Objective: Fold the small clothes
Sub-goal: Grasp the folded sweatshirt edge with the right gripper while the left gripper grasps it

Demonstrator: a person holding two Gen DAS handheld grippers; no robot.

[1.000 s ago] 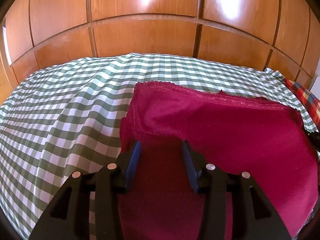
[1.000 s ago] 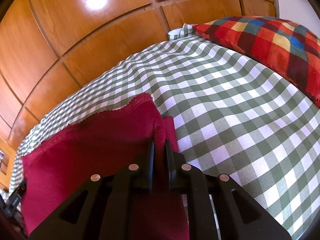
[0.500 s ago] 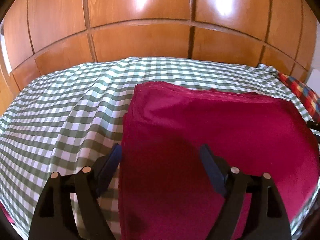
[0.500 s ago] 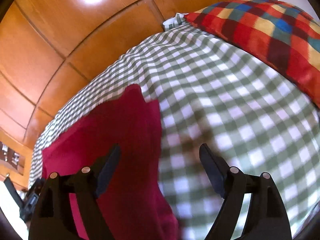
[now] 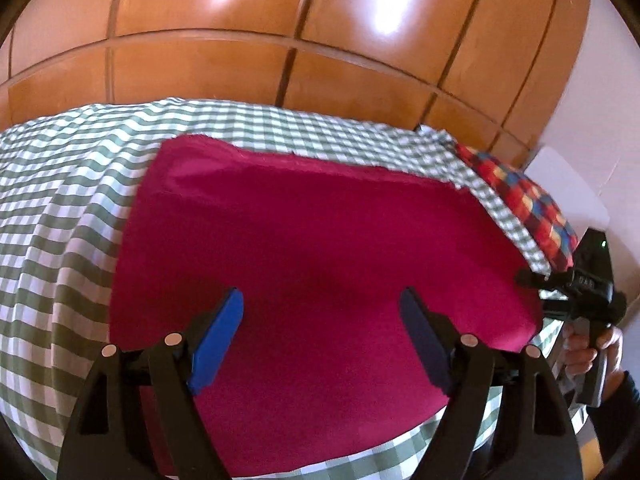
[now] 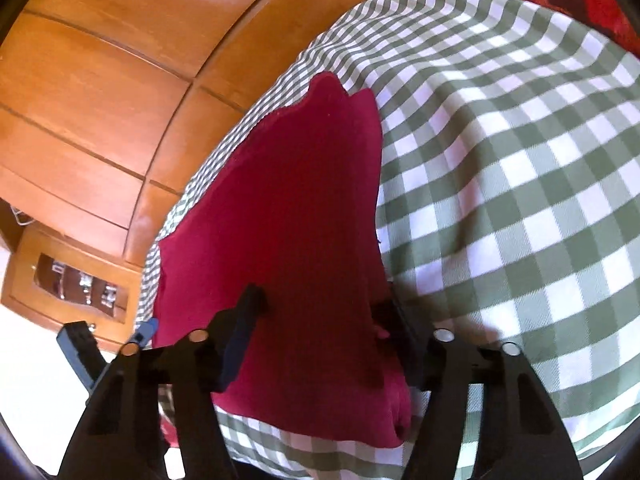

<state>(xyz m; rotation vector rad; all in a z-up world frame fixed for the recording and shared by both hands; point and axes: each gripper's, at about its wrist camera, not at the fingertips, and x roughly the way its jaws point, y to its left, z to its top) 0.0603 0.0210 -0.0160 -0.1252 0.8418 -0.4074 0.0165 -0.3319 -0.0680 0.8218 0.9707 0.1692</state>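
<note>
While my left gripper [image 5: 322, 312] and right gripper [image 6: 324, 304] hang spread and empty, the crimson knit cloth [image 5: 320, 240] lies once-folded on the green checked bedsheet [image 5: 60, 200]; further folds remain, I judge.

Plaid pillow [image 5: 524, 204] bounds right; wardrobe [image 5: 280, 40] behind bed.

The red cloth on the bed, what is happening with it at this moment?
A person is folding a dark red garment on a bed with a green-and-white checked sheet. Both tools are open and grip nothing: the left tool and the right tool are over the near part of the garment. It lies flat, apparently in layers. A plaid pillow sits at the right.
</note>
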